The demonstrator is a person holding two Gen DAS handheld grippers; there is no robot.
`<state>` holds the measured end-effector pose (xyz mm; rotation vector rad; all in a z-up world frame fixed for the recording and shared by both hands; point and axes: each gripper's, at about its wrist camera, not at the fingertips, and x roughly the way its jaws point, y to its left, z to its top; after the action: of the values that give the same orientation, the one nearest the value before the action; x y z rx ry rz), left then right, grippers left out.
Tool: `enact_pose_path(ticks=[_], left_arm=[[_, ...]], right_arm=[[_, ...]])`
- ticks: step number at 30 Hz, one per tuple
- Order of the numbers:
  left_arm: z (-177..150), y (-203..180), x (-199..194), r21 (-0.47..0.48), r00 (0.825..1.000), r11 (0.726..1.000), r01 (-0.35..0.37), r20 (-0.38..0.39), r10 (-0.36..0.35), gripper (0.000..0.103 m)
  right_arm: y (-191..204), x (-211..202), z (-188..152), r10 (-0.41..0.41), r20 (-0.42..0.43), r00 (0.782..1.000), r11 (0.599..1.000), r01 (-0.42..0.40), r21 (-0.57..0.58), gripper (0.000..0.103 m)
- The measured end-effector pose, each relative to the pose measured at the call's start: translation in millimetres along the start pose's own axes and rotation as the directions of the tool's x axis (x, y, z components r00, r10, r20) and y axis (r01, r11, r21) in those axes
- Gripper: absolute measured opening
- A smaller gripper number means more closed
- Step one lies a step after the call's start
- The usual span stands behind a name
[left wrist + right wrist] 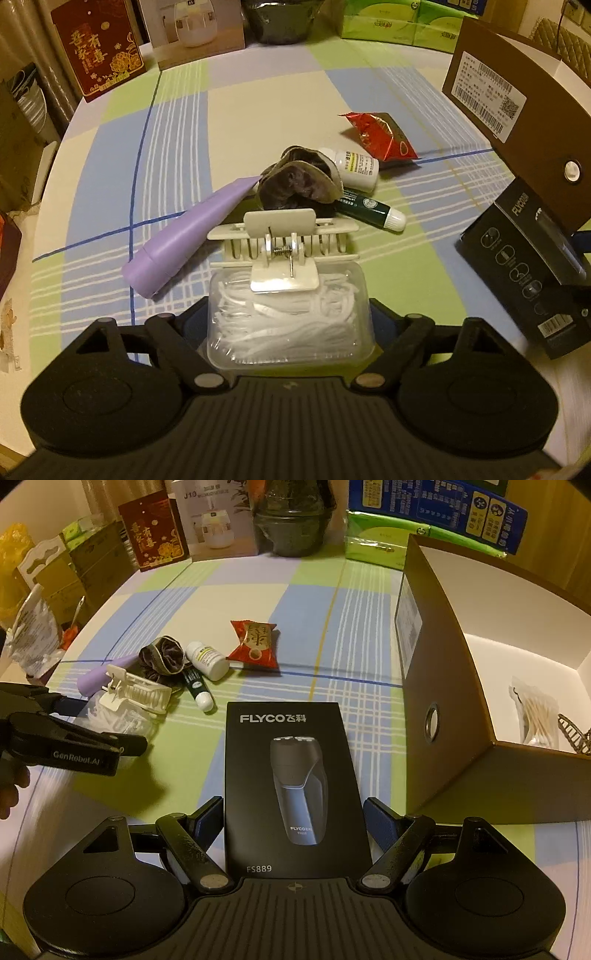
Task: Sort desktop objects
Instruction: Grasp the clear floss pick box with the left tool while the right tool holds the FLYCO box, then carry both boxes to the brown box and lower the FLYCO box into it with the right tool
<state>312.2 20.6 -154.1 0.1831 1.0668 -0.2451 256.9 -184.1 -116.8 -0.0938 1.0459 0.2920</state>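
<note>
My left gripper (288,317) is shut on a clear box of white floss picks (288,325) that rests on the checked tablecloth. A white hair claw clip (282,243) leans on the box's far edge. Beyond it lie a purple tube (184,236), a dark scrunchie (299,181), a white bottle (354,164), a green tube (369,210) and a red snack packet (380,134). My right gripper (293,812) is shut on a black FLYCO shaver box (291,775), held beside an open brown cardboard box (443,701). The left gripper (74,738) shows at the left of the right wrist view.
Inside the brown box lie a bag of cotton swabs (539,716) and a dark clip (576,734). Along the table's far edge stand a red gift box (99,51), a white appliance box (195,29), a dark pot (284,22) and green tissue packs (399,26).
</note>
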Motion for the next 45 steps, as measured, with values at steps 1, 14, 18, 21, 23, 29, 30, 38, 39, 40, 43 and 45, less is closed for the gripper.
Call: enact_pose_path(ticks=[1,14,18,21,23,29,30,38,39,40,43,45], left_arm=[[-1.5,-0.6,-1.1,0.003,1.000,1.000,0.001,0.001,-0.001,0.084],[-64.9,-21.7,-45.5,0.006,0.998,0.999,0.041,-0.037,-0.041,0.084],[-70.3,-23.6,-49.1,-0.014,0.999,1.000,0.027,-0.037,-0.028,0.084],[-68.0,-25.4,-46.2,-0.010,1.000,1.000,0.006,-0.028,-0.006,0.084],[-65.3,-26.9,-42.8,-0.006,1.000,1.000,-0.006,-0.026,0.006,0.084],[-59.6,-28.5,-36.0,-0.024,1.000,1.000,-0.013,-0.022,0.013,0.084],[-58.7,-29.1,-35.4,-0.024,1.000,1.000,-0.015,-0.022,0.014,0.084],[-59.2,-39.5,-42.9,-0.021,1.000,1.000,-0.008,-0.017,0.007,0.084],[-59.0,-40.6,-45.9,-0.023,1.000,1.000,-0.005,-0.012,0.005,0.084],[-58.7,-41.5,-48.6,-0.027,1.000,1.000,0.000,-0.008,0.000,0.084],[-56.2,-46.2,-58.5,-0.030,1.000,0.999,0.016,0.006,-0.015,0.084],[-54.2,-50.5,-65.8,-0.022,1.000,1.000,0.019,0.021,-0.018,0.083]], right_arm=[[-0.5,-0.6,-0.5,0.002,0.000,1.000,1.000,-0.002,-0.003,0.078],[-6.8,-15.9,-21.2,0.057,-0.037,0.998,0.995,-0.059,-0.082,0.078],[-6.4,-14.8,-22.3,0.084,-0.035,0.996,0.991,-0.087,-0.098,0.078],[-3.7,-8.9,-17.6,0.087,-0.016,0.996,0.990,-0.088,-0.109,0.079],[-0.1,-3.4,-14.4,0.084,-0.014,0.996,0.988,-0.085,-0.129,0.079],[10.3,12.8,-16.0,0.045,-0.018,0.999,0.974,-0.048,-0.221,0.080],[10.6,15.3,-17.3,0.029,-0.018,0.999,0.974,-0.033,-0.224,0.077],[0.3,2.0,-28.4,0.066,-0.034,0.997,0.980,-0.071,-0.187,0.076],[-0.8,-1.4,-29.1,0.074,-0.032,0.997,0.981,-0.079,-0.179,0.076],[-2.5,-5.4,-29.9,0.084,-0.029,0.996,0.982,-0.088,-0.168,0.076],[-6.4,-18.7,-32.1,0.109,-0.013,0.994,0.982,-0.110,-0.152,0.076],[-7.7,-26.2,-32.4,0.115,-0.004,0.993,0.983,-0.114,-0.145,0.076]])
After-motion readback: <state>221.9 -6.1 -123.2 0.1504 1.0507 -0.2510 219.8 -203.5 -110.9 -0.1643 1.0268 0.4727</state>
